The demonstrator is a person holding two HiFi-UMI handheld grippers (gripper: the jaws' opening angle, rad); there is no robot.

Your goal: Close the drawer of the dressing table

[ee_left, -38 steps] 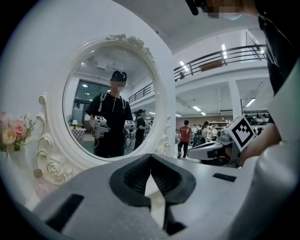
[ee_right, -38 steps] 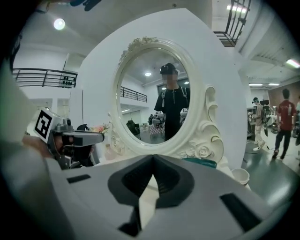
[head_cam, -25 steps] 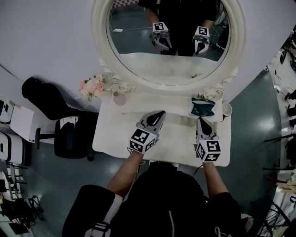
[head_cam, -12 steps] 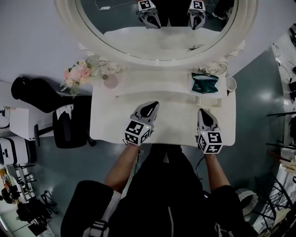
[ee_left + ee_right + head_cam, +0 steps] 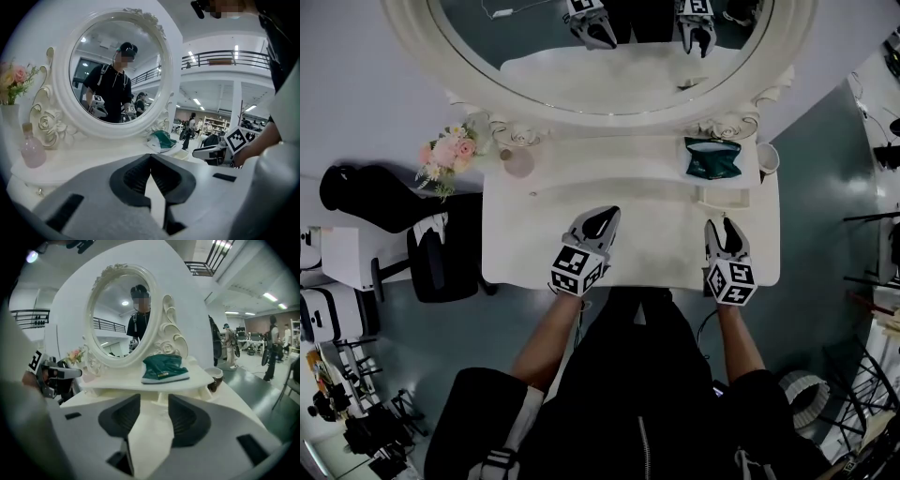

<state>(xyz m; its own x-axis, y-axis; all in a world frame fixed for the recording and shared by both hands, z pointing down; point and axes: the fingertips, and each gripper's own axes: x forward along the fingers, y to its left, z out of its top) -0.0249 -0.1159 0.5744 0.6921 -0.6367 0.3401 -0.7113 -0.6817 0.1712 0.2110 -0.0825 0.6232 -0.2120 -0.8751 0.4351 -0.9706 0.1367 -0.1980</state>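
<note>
The white dressing table [image 5: 534, 253] stands under its round mirror [image 5: 609, 66]. A small drawer [image 5: 719, 200] juts out a little from under the raised shelf at the right. My right gripper [image 5: 724, 228] [image 5: 154, 396] hovers just in front of that drawer and points at it. Its jaws are opening, with nothing between them. My left gripper [image 5: 598, 222] [image 5: 150, 156] is shut and empty over the middle of the tabletop.
A green pouch [image 5: 712, 157] [image 5: 164, 367] lies on the shelf above the drawer, with a cup [image 5: 767, 159] at the shelf's right end. A pink bottle [image 5: 517, 162] and flowers [image 5: 441, 155] stand at the left. A black chair [image 5: 441, 258] sits left of the table.
Both grippers have dropped lower over the tabletop. The right gripper's jaws, shut before, now stand apart. The left gripper stays shut.
</note>
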